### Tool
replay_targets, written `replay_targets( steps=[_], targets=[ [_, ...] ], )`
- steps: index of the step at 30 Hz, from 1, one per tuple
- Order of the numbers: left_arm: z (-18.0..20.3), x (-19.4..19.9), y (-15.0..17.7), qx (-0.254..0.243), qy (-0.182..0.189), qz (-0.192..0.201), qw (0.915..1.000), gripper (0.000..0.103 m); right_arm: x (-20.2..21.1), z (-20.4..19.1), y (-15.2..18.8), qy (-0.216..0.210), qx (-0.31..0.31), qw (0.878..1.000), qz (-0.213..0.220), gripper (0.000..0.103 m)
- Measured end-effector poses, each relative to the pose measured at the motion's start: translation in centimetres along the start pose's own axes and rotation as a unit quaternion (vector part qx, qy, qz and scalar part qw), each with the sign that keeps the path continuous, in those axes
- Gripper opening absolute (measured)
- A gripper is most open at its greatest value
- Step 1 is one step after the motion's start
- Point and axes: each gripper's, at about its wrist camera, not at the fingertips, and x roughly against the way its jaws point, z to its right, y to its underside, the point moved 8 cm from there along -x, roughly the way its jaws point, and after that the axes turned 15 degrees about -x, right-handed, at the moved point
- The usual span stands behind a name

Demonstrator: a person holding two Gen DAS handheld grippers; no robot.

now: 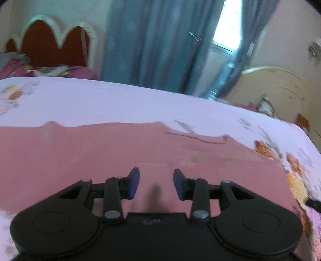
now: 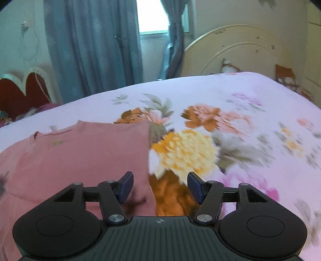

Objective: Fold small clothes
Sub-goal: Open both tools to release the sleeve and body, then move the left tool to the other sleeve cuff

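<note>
A small pink shirt (image 1: 100,152) lies flat on the flowered bedsheet (image 1: 120,102). In the right wrist view the shirt (image 2: 84,152) fills the lower left, with its right edge running down toward the gripper. My left gripper (image 1: 156,183) is open and empty, just above the middle of the shirt. My right gripper (image 2: 160,185) is open and empty, over the shirt's right edge, with its left finger above the cloth and its right finger above the sheet (image 2: 250,124).
Blue curtains (image 1: 156,44) and a window (image 2: 152,16) stand behind the bed. A cream headboard (image 2: 236,50) is at the right. A red and white headboard (image 1: 52,42) is at the far left, with bedding (image 1: 50,70) below it.
</note>
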Motion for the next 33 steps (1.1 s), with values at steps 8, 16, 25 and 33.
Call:
replay_targets(
  steps=[8,16,25,33],
  targets=[
    [3.0,-3.5,2.4,-0.050,0.013,-0.040,0.9979,0.036,-9.0,-1.1,-3.2,-0.001,-0.011,0.999,-0.044,0.042],
    [3.5,-3.9,3.8,-0.083,-0.006,-0.042,0.9956,0.036,-12.4,-2.0,-4.8,-0.014,-0.016,0.999,-0.046,0.009],
    [3.9,-4.7,3.6,-0.084,-0.011,-0.046,0.9953,0.051,-10.1,-2.4,-5.2,0.027,0.048,0.998,0.011,0.008],
    [3.1,-2.3,3.5,-0.083,-0.028,-0.040,0.9954,0.067,-4.9,-8.1,0.1,-0.050,0.075,0.996,-0.020,0.053]
  ],
)
